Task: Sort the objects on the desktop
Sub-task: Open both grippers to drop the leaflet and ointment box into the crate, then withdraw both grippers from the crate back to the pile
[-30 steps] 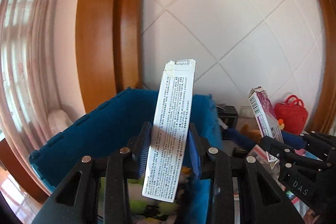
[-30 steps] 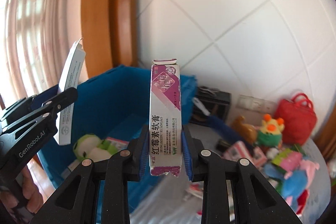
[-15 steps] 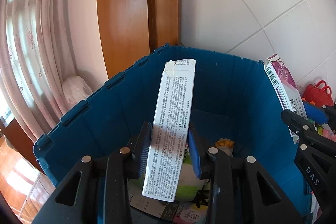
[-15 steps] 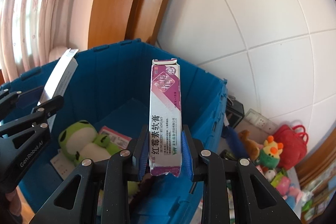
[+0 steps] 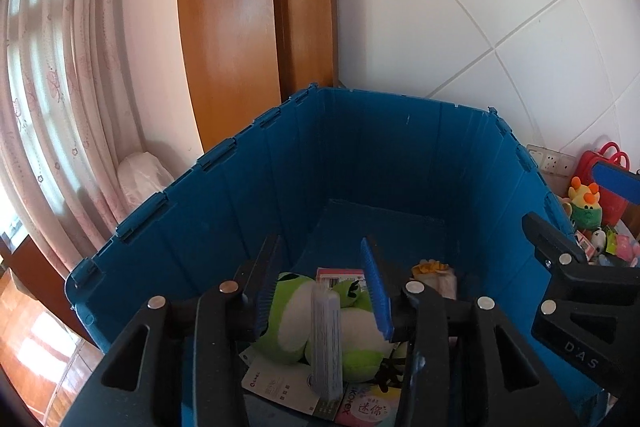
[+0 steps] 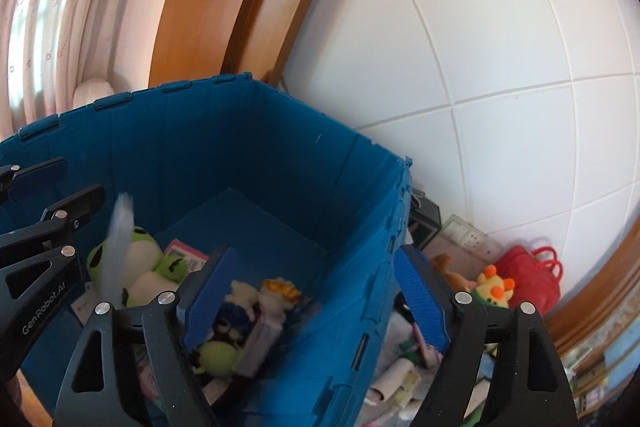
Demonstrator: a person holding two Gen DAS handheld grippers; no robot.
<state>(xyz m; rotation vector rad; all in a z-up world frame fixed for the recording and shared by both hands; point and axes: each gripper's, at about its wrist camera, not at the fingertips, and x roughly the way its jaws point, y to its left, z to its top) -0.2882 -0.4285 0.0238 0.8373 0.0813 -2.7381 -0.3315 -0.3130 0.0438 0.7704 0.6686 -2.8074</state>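
A blue plastic crate (image 5: 400, 155) stands against the tiled wall; it also shows in the right wrist view (image 6: 280, 147). My left gripper (image 5: 324, 291) is open above the crate. The white box (image 5: 326, 339) it held is blurred, falling between its fingers onto a green frog plush (image 5: 288, 323). In the right wrist view the white box (image 6: 116, 247) is a blur over the frog (image 6: 148, 263). My right gripper (image 6: 316, 303) is open wide over the crate's right wall. The purple-and-white box (image 6: 264, 335) lies blurred inside among toys.
Inside the crate lie cards, packets and small plush toys (image 6: 240, 311). Right of the crate are a red handbag (image 6: 528, 279), a yellow duck plush (image 6: 494, 287), a wall socket (image 6: 468, 235) and loose toys. A wooden door frame (image 5: 240, 27) and curtain (image 5: 48, 87) stand left.
Both grippers have opened and let go of their boxes, which dropped into the crate. Both have moved closer over the crate.
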